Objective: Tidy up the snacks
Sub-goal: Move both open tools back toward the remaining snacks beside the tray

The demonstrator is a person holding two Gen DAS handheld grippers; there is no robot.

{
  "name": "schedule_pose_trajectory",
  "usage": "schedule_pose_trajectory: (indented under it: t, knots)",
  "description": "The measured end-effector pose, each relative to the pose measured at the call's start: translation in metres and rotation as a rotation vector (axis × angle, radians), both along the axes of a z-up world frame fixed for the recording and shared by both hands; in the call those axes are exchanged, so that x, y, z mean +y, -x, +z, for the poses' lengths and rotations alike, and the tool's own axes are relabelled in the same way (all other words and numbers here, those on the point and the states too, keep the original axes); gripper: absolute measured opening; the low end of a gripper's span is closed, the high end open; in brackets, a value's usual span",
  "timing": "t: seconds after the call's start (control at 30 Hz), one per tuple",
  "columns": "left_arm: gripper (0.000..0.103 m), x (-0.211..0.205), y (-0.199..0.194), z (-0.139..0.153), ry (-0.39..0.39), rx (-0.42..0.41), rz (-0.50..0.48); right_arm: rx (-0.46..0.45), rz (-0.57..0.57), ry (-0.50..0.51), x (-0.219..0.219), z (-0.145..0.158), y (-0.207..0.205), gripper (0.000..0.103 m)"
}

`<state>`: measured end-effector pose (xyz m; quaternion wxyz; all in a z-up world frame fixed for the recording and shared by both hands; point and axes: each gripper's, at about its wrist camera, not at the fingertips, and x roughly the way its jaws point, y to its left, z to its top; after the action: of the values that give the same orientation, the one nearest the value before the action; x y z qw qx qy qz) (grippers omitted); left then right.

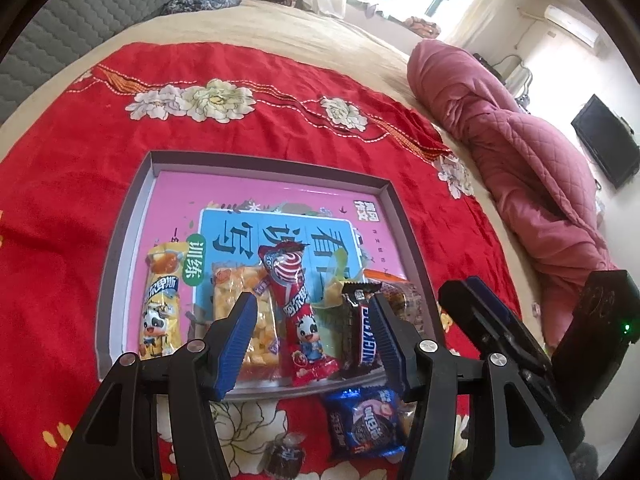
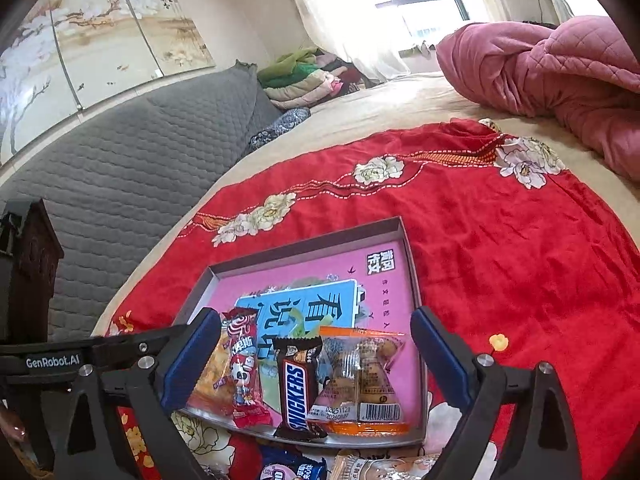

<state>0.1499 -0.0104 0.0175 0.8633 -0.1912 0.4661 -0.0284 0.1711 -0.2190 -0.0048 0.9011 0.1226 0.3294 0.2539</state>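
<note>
Bedroom light falls on a bed where a red cloth (image 1: 80, 152) is spread, and on the cloth lies a shallow tray (image 1: 394, 208) with a pink printed floor.

Inside the tray, along its near edge, the snacks lie side by side like a row: a yellow pack (image 1: 160, 300) by the left wall, a clear pack (image 1: 256, 320) of orange pieces, a red pack (image 1: 300, 312), a Snickers bar (image 2: 296, 392) and a transparent bag (image 2: 364, 376) by the right wall. Each one has its long axis running from the near edge toward the far edge, probably so that more can fit beside each other. The far half of the tray holds no snacks.

Outside, on the cloth just before the near edge, a blue pack (image 1: 364, 420) and a small dark sweet (image 1: 286, 456) wait; they seem not yet sorted.

The left gripper (image 1: 316, 340) hovers above the row, its jaws wide apart and holding nothing. The right gripper (image 2: 316, 360) is also wide open and empty, above the tray's right part.
</note>
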Motion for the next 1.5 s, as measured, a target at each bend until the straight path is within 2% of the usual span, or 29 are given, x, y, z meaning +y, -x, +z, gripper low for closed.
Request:
schedule_pose_trajectory:
  t: [0.3,0.57,0.73,0.97,1.13,1.3,1.5]
  knots:
    - [0.06,-0.006,0.009,0.012,-0.026,-0.013,-0.024,-0.026,0.021,-0.055,-0.008,0.013,0.008,0.101]
    - [0.06,-0.008,0.014,0.021,-0.016,-0.016,-0.035,-0.101,-0.056,-0.081,-0.029,0.029,0.029,0.101]
    - [0.06,-0.013,0.017,0.025,-0.018,-0.016,-0.047,-0.096,-0.072,-0.088,-0.039,0.031,0.035,0.101]
    - [0.06,-0.012,0.027,0.034,-0.01,-0.026,-0.057,-0.147,-0.101,-0.113,-0.056,0.043,0.052,0.101]
    - [0.06,-0.011,0.033,0.037,-0.013,-0.032,-0.072,-0.151,-0.118,-0.094,-0.061,0.044,0.06,0.101]
    - [0.06,-0.01,0.039,0.035,-0.002,-0.025,-0.08,-0.098,-0.143,-0.134,-0.073,0.038,0.065,0.101]
    - [0.06,-0.011,0.043,0.029,0.007,-0.014,-0.087,-0.067,-0.156,-0.121,-0.077,0.034,0.073,0.101]
